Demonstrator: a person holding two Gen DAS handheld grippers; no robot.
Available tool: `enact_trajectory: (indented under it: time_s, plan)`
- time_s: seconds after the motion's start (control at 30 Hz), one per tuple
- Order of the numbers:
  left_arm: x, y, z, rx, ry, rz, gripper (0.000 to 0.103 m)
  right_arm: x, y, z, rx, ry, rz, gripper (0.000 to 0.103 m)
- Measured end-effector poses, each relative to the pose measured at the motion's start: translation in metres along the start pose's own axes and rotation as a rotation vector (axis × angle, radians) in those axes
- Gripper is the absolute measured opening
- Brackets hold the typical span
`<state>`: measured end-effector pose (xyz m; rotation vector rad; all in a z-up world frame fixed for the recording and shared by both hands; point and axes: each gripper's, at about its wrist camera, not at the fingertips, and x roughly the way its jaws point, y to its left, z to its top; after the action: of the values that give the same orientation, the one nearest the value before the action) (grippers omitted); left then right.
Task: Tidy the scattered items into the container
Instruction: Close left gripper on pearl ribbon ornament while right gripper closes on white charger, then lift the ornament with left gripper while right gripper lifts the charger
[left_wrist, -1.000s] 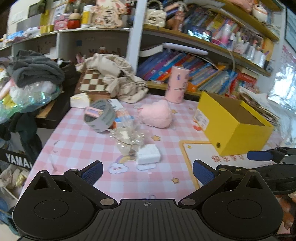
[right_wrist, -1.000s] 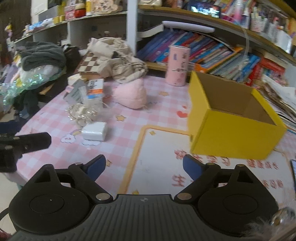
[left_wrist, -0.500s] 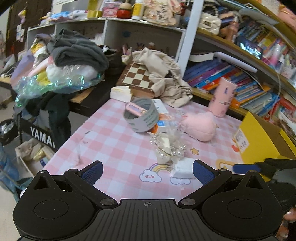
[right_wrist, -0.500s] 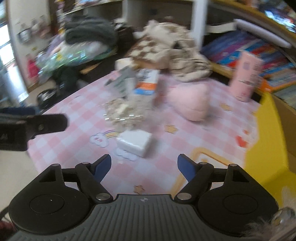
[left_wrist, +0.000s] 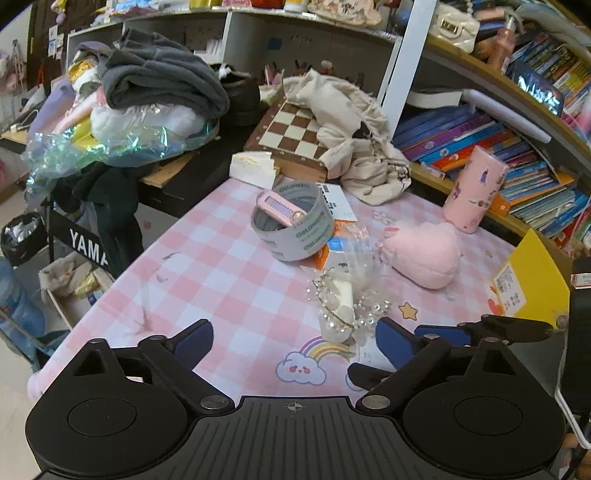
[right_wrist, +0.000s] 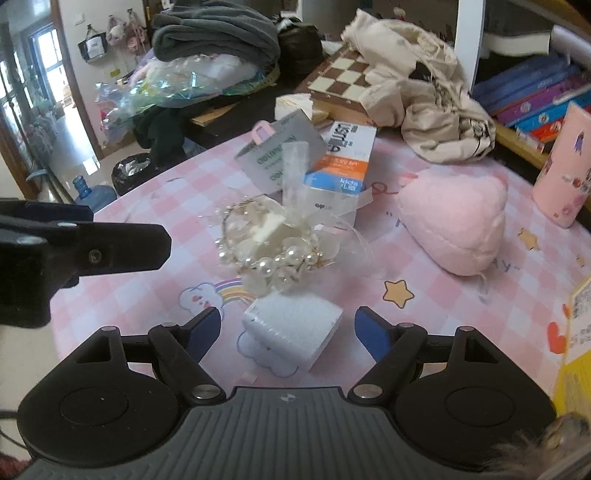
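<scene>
- Yellow box (left_wrist: 532, 280), the container: at 3 o'clock in the left wrist view, only a corner and labelled side in frame; interior out of sight, so contents not confirmable.
- Progress judged nil to early: all visible items lying loose on the pink checked tablecloth (left_wrist: 221, 280).
- Pink plush (right_wrist: 458, 221): at 2 o'clock of the right gripper (right_wrist: 288, 328), well apart.
- Grey tape roll (left_wrist: 293, 230): at 12 o'clock of the left gripper (left_wrist: 293, 338), pink item resting in it.
- Orange-and-blue carton (right_wrist: 341, 162): at 12 o'clock, beyond the pearl ornament (right_wrist: 269, 247).
- White block (right_wrist: 291, 332): directly between the right jaws, pads apart and not touching it.
- Left jaws: wide but closing, with bare cloth between.
</scene>
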<state>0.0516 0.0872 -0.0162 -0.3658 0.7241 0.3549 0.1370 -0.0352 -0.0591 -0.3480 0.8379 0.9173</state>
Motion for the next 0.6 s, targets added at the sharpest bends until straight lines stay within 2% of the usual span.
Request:
enact_trajectory:
  time_s: [0.07, 0.1, 0.17, 0.4, 0.47, 0.6]
  plan:
    - [0.011, -0.001, 0.004, -0.01, 0.02, -0.002, 0.09, 0.006, -0.004, 0.0, 0.013, 0.012, 0.014, 0.077]
    - [0.017, -0.002, 0.006, -0.016, 0.029, -0.003, 0.089, 0.008, -0.006, 0.0, 0.017, 0.016, 0.02, 0.071]
    - [0.028, -0.002, 0.011, -0.038, 0.043, -0.006, 0.084, 0.012, -0.01, 0.0, 0.019, 0.021, 0.028, 0.065]
    - [0.058, -0.006, 0.02, -0.091, 0.096, -0.036, 0.063, 0.006, -0.023, -0.007, 0.019, 0.026, 0.042, 0.064]
    - [0.064, -0.009, 0.019, -0.09, 0.112, -0.045, 0.05, 0.004, -0.027, -0.01, 0.027, 0.031, 0.036, 0.064]
    - [0.064, -0.012, 0.021, -0.083, 0.113, -0.056, 0.037, -0.001, -0.032, -0.014, 0.028, 0.042, 0.02, 0.064]
